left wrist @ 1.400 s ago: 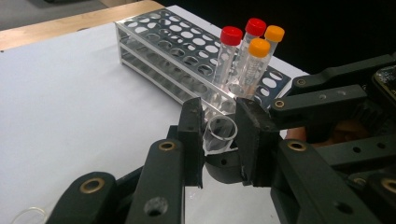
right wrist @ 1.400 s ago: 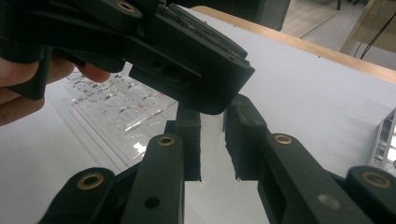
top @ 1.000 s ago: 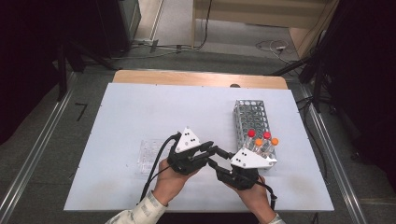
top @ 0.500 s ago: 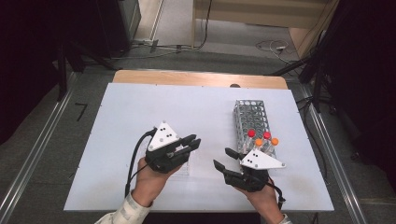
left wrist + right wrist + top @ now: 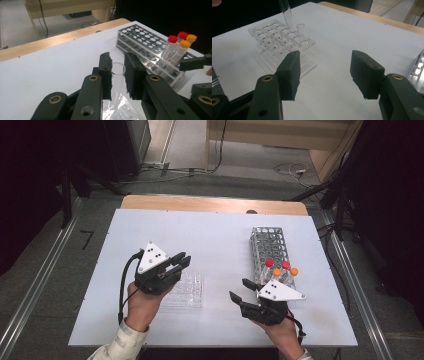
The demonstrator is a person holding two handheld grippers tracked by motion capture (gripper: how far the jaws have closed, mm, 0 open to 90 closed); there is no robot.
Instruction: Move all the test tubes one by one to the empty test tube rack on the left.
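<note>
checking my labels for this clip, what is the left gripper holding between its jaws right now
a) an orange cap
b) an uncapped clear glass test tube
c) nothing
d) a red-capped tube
b: in the left gripper view the left gripper has its jaws closed on an uncapped clear glass test tube, while the red- and orange-capped tubes stand off in the metal wire tube rack.

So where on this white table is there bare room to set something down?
The white table is bare across its far half, between the wooden edge strip and the clear plastic tube rack, and left of the metal wire rack. The near middle strip between the two racks is narrow. Crowded: around the shut left gripper holding a clear glass tube, and the open right gripper.
</note>
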